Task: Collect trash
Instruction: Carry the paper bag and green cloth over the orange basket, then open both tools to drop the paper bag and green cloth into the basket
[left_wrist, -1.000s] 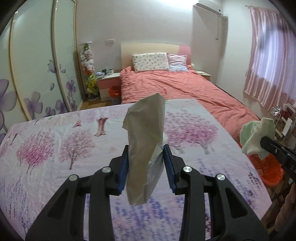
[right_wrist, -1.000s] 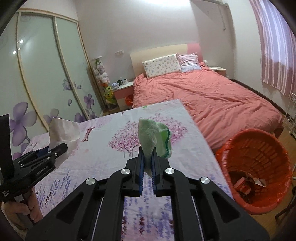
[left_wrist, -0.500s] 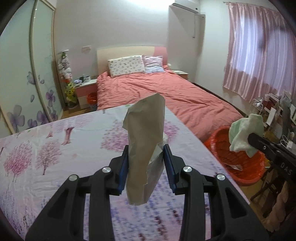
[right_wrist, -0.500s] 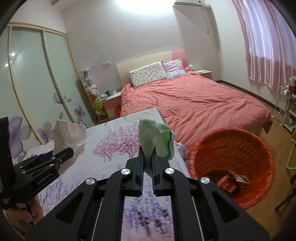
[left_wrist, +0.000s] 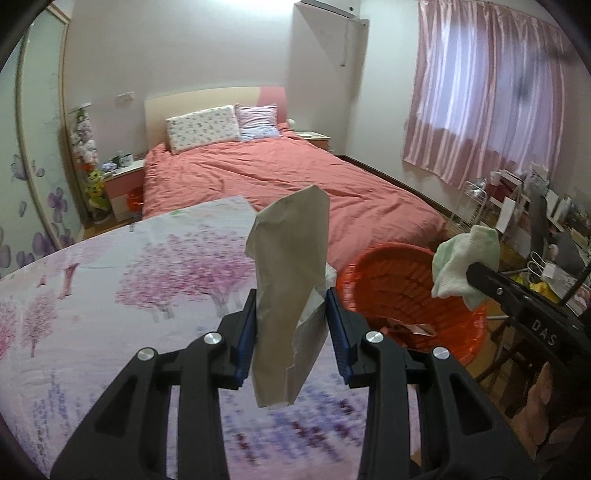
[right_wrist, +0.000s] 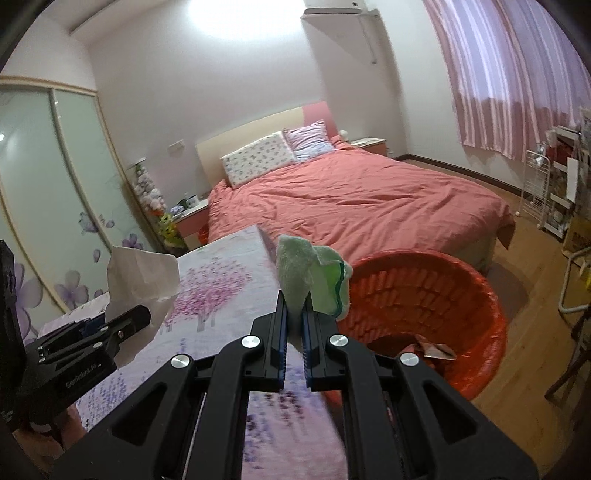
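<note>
Two hand-held grippers; left (left_wrist: 291, 321) grips paper bag (left_wrist: 291, 266); right (right_wrist: 293, 325) pinches green wrapper (right_wrist: 314, 277)

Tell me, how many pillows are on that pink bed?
2. A white floral pillow leans on the headboard, on the left as seen from the foot of the bed; a striped pillow sits right beside it. The duvet could hide others.

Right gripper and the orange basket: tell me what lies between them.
Only the green wad that the right gripper clamps, overlapping the orange basket rim; otherwise bare in the right wrist view.
</note>
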